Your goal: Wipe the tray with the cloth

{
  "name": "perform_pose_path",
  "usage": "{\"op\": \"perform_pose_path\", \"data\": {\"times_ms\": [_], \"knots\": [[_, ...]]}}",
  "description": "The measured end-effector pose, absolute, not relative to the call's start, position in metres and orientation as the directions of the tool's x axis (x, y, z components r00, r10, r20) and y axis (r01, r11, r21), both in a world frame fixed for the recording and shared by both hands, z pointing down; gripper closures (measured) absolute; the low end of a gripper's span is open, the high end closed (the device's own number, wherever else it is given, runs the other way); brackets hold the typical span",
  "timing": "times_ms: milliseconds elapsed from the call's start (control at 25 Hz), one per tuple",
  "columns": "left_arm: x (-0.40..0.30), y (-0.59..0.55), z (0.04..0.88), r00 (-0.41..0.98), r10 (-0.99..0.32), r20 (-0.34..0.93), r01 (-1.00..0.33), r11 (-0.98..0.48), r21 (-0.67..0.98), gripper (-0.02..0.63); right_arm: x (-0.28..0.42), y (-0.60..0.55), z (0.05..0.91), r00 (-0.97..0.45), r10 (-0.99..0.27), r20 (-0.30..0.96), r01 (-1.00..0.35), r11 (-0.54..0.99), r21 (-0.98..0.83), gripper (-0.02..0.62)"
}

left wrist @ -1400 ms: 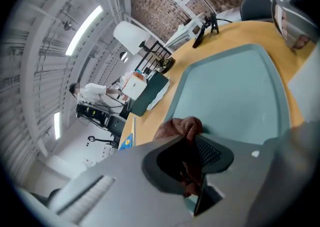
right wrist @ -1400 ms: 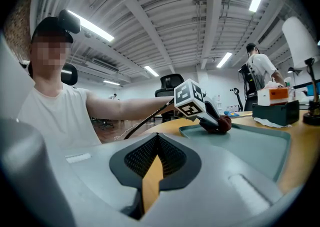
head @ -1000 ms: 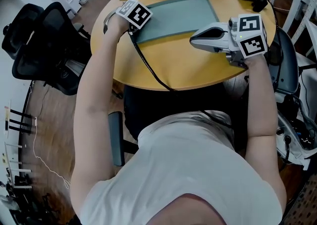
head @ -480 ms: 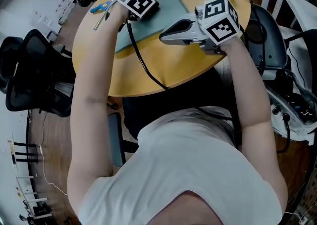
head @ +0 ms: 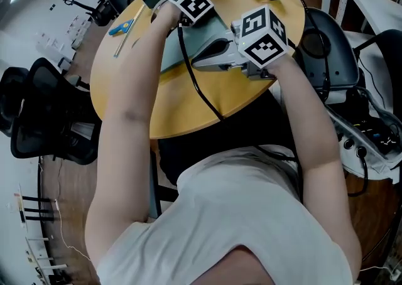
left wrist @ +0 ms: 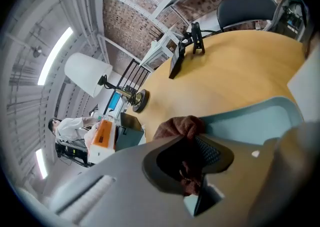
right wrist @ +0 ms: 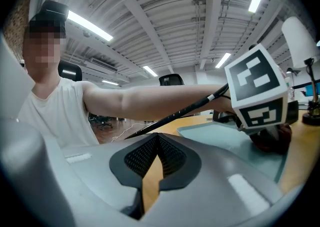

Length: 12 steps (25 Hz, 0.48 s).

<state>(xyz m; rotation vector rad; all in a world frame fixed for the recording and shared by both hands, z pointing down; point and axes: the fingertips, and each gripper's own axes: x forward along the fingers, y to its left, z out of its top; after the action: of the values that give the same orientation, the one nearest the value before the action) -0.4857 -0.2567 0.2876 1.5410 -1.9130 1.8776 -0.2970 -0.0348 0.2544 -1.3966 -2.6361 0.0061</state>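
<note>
Fingers (left wrist: 212, 152) of the left gripper (left wrist: 192, 167) are clamped on the crumpled reddish-brown cloth (left wrist: 179, 127), pressed to the teal rectangular tray (left wrist: 252, 121) on the wooden surface (left wrist: 235, 71) for wiping; the right gripper (right wrist: 150, 171), closed and empty, is held alongside, likely for steadying.

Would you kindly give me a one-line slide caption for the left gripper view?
The left gripper grips a reddish-brown cloth at the edge of a teal tray on a round wooden table.
</note>
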Motion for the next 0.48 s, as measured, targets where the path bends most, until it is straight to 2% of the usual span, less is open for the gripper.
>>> {"op": "perform_pose_path", "data": {"times_ms": [480], "knots": [[-0.578, -0.129, 0.283, -0.675, -0.437, 0.595, -0.632, -0.075, -0.771, 0.224, -0.294, -0.035, 0.253, -0.554, 0.821, 0.138, 0.820, 0.567, -0.077, 0.594]]}}
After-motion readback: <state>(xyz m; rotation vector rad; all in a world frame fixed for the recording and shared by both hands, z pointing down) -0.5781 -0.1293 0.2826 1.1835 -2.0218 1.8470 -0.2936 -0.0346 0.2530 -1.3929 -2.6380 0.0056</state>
